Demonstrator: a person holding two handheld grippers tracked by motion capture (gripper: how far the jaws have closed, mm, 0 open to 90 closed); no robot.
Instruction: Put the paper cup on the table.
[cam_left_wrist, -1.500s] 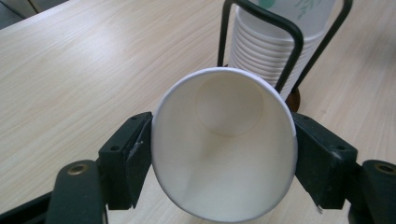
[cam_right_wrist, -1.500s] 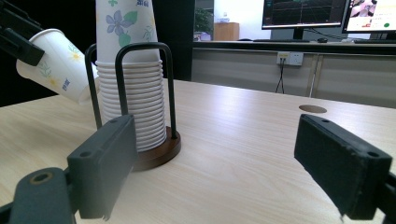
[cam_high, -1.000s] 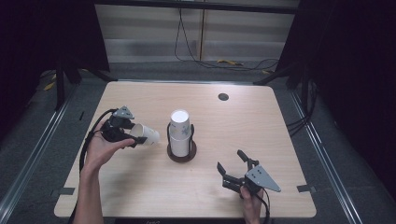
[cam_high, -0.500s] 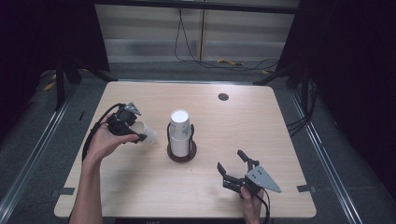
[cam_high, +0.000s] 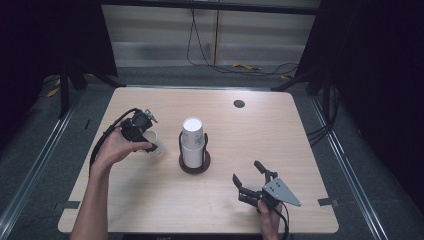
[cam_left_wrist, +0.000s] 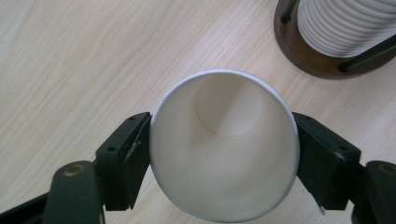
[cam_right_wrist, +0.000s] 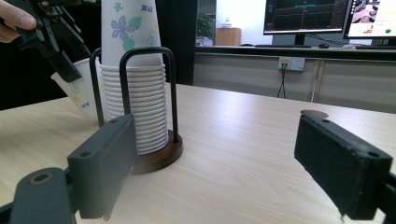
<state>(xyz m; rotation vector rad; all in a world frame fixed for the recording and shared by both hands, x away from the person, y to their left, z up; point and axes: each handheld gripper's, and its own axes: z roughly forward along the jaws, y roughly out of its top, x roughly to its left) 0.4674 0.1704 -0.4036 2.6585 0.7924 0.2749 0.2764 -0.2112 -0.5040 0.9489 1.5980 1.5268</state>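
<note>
A tall stack of white paper cups (cam_high: 193, 142) stands upside down in a wire holder with a dark round base (cam_high: 194, 165) at the table's middle. Left of it, my left gripper (cam_high: 151, 145) is shut on a single flower-printed paper cup (cam_high: 159, 149), tilted with its bottom down toward the table. In the left gripper view the cup's open mouth (cam_left_wrist: 224, 186) faces the camera, a jaw pressed on each side. My right gripper (cam_high: 251, 178) rests near the front right, open, nothing between its jaws. From the right gripper view, the stack (cam_right_wrist: 135, 98) and the held cup (cam_right_wrist: 81, 93) stand ahead.
A small dark round disc (cam_high: 239, 104) is set in the table near the far edge. The wooden table (cam_high: 300, 135) has bare surface to the right of the holder. Cables lie on the floor beyond the table.
The left hand has turned the held cup from pointing sideways at the stack to tilting down toward the table. The right gripper has not moved.
</note>
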